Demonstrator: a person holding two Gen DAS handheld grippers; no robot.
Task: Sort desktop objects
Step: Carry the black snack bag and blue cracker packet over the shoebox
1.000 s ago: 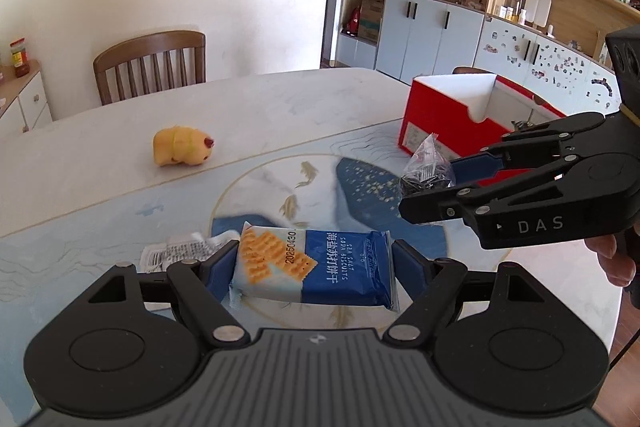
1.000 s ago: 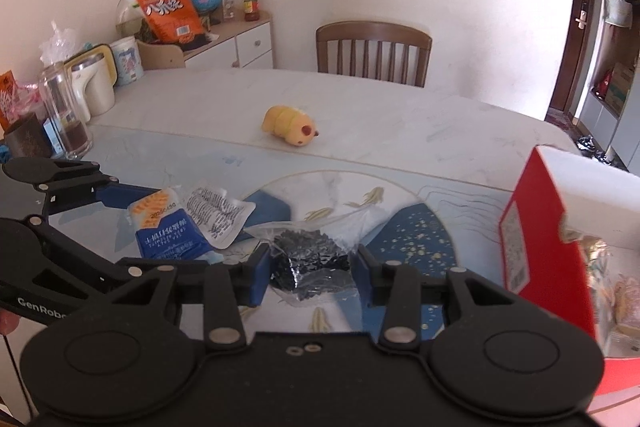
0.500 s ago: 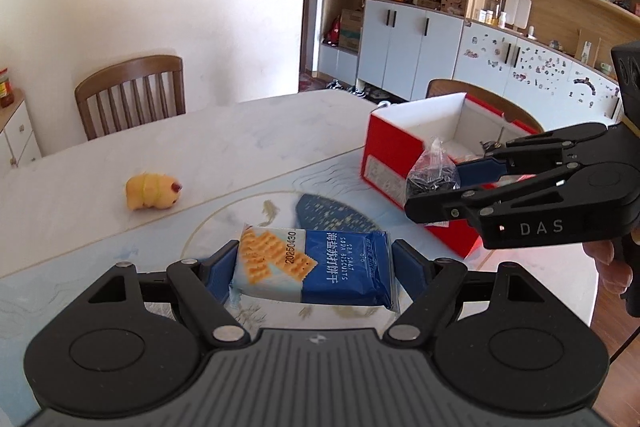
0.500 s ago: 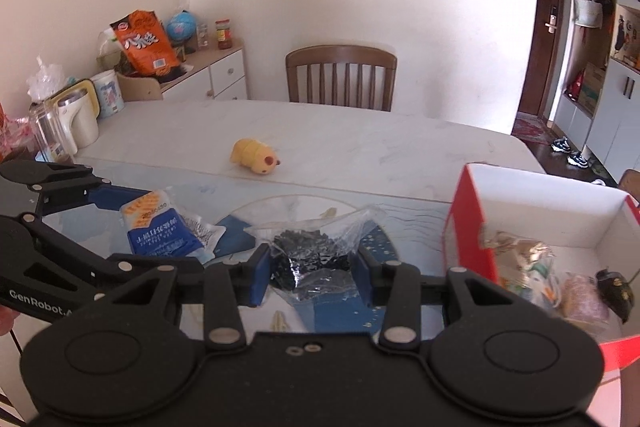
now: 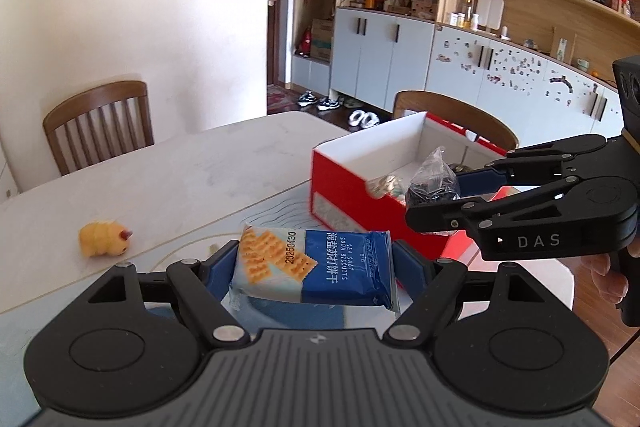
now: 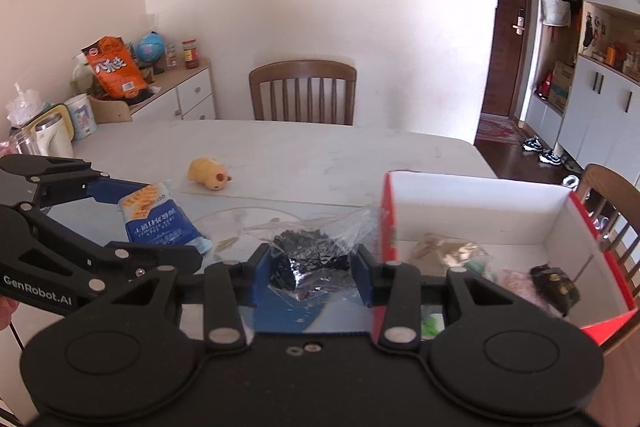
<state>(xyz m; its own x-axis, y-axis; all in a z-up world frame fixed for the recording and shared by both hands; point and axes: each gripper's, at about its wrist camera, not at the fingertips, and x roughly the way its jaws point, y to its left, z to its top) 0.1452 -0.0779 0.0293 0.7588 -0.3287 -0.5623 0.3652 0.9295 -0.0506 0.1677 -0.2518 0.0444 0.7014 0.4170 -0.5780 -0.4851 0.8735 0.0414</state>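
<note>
The soda biscuit packet [image 5: 316, 267] hangs above the desk [image 5: 168, 179], pinched across its width between the blue pads of the left gripper [image 5: 316, 269]. It looks light; the film wrapper is likely slick, and the biscuits inside are probably brittle, so a firm squeeze could crack them. Holding it by the flat middle, as now, seems sound; the crimped ends would likely slip or tear.

The clear bag of dark bits [image 6: 310, 259] is clamped in the right gripper [image 6: 310, 273], near the left wall of the red box [image 6: 576, 215], not yet over its opening. This bag is soft and shapeless, so the loose plastic will probably sag and shift; gripping the packed lump, not the empty film above it, should keep it secure.

The box already holds several small wrapped things [image 6: 452, 253]. A yellow plush toy [image 5: 104, 239] lies on the desk, well apart from both grippers. It will probably squash easily and can be taken anywhere around its body.
</note>
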